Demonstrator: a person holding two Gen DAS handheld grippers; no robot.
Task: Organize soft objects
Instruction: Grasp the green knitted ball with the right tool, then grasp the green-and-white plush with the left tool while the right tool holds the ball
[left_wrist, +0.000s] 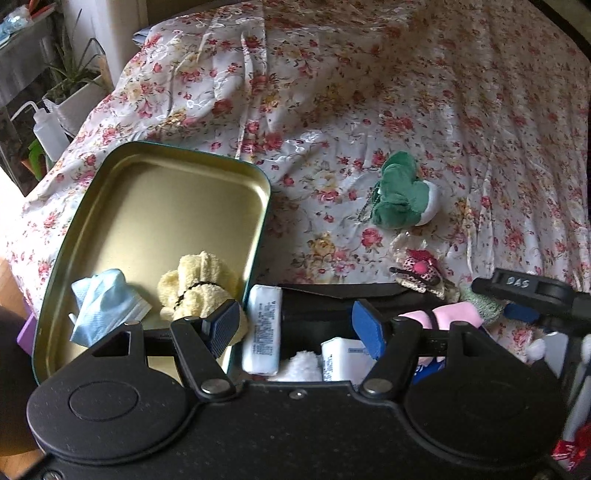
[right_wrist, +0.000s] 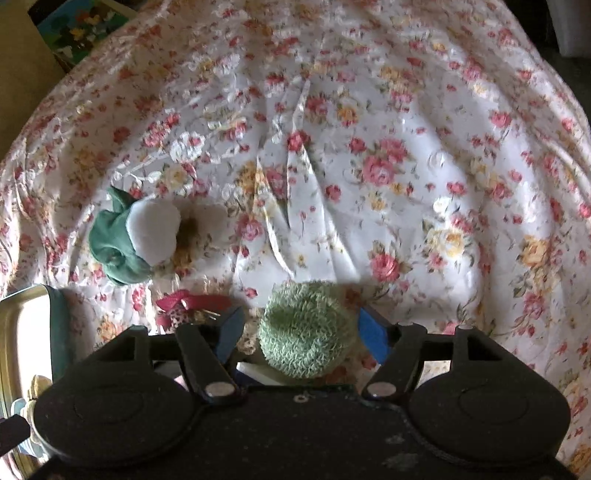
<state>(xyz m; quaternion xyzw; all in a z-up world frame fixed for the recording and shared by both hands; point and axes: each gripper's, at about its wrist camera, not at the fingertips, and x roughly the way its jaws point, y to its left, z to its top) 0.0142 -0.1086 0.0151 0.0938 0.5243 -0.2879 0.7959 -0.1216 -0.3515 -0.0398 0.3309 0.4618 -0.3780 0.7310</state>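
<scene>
Right gripper (right_wrist: 301, 332) jaws apart around fuzzy green ball (right_wrist: 304, 328), not pinching; could roll away. Left gripper (left_wrist: 291, 323) half-open, empty.

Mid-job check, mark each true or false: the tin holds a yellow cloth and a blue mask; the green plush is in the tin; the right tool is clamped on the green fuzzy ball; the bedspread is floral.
1. The tin holds a yellow cloth and a blue mask. True.
2. The green plush is in the tin. False: it lies on the bedspread.
3. The right tool is clamped on the green fuzzy ball. False: its jaws stand apart around it.
4. The bedspread is floral. True.
</scene>
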